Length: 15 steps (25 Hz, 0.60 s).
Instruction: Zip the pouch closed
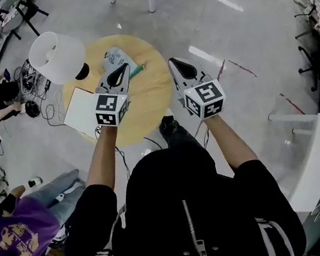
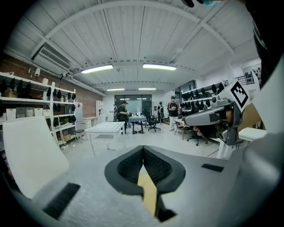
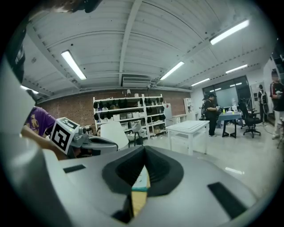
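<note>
Now left hand-held gripper (image 1: pixel 120 71), right hand-held gripper (image 1: pixel 175 64) closed, empty — lamp (image 1: pixel 57 55), white sheet (image 1: pixel 81 110) near pouch (image 1: pixel 113 57).

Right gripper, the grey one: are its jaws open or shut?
Shut. On the grey right gripper the dark jaws meet at the tips, with nothing held between them.

Pouch (image 1: pixel 114 58): pale grey-blue, soft, with small dark print on top that I can't read. It lies flat on the round wooden table (image 1: pixel 158 97), toward the far side, set on a diagonal. The near end is hidden behind my left gripper (image 1: pixel 119 73). Teal strip (image 1: pixel 139 69) at its right edge. Can't tell whether the zip is open or closed.
</note>
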Available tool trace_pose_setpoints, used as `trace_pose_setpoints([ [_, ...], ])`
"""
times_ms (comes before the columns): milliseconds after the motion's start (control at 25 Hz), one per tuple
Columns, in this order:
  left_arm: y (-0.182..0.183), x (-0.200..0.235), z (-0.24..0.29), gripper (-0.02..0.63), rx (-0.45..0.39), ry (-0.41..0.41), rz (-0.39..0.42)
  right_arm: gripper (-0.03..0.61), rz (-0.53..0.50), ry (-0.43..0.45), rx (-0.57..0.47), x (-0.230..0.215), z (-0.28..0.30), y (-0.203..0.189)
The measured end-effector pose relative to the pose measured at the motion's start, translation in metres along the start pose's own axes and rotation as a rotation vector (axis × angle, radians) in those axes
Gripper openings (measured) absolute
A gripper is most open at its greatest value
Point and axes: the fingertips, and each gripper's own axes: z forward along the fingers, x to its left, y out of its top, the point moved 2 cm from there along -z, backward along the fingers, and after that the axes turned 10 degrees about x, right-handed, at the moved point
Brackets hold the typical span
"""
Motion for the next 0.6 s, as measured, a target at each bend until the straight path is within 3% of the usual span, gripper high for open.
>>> trace_pose_setpoints([
  [600, -0.059, 0.018, 0.144, 0.009, 0.321, -0.104, -0.031, 0.003, 0.049, 0.029, 0.139, -0.090, 0.073, -0.027],
])
